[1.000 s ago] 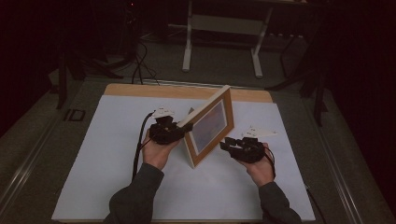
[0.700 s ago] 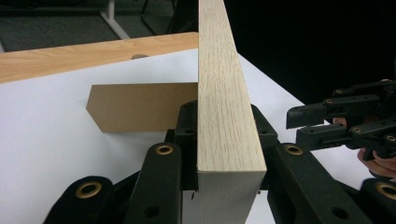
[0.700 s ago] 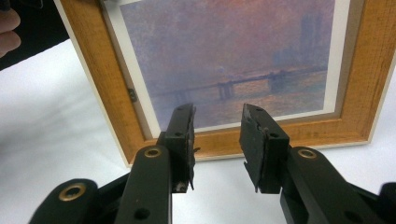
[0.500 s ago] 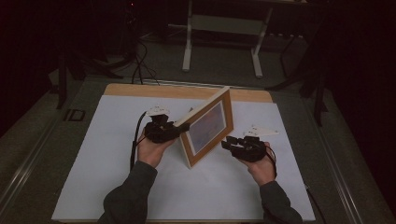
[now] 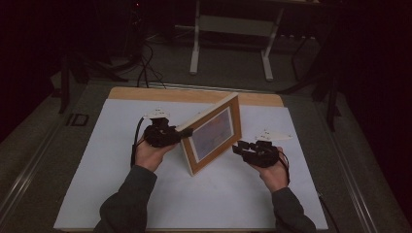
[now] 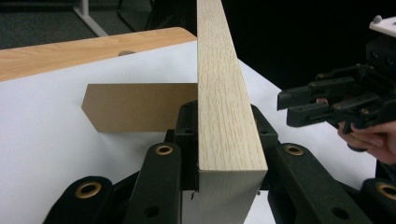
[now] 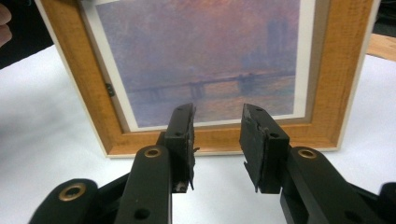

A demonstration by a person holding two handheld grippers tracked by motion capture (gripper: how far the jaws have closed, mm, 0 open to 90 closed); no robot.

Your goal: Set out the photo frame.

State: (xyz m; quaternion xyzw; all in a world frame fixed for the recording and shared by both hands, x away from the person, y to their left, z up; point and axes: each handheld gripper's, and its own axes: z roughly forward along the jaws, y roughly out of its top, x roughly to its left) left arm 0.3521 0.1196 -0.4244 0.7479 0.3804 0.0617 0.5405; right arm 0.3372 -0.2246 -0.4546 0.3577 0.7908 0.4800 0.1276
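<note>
On the left, our left gripper (image 5: 180, 134) has its jaws clenched on the side rail of the picture frame (image 5: 214, 133); the left gripper view shows the pale wood edge (image 6: 227, 107) wedged squarely between both pads. The frame stands near the middle of the table (image 5: 97, 160), tilted back, its lower edge on the white surface and its printed face turned toward our right hand. Behind it, the brown easel stand (image 6: 135, 106) sticks out from the back, and from here we cannot tell whether it rests on the table.

The step in hand looks like setting the frame upright on that stand. We judge it best to keep the left grip firm and low, and to lower the frame slowly until the stand takes the weight, so it neither slides nor tips forward.

On the right, our right gripper (image 5: 237, 148) waits just in front of the frame, jaws released with nothing between them, aimed at the lower rail (image 7: 224, 138). We should use it to steady that rail, closing gently on the wood rather than the glass.
</note>
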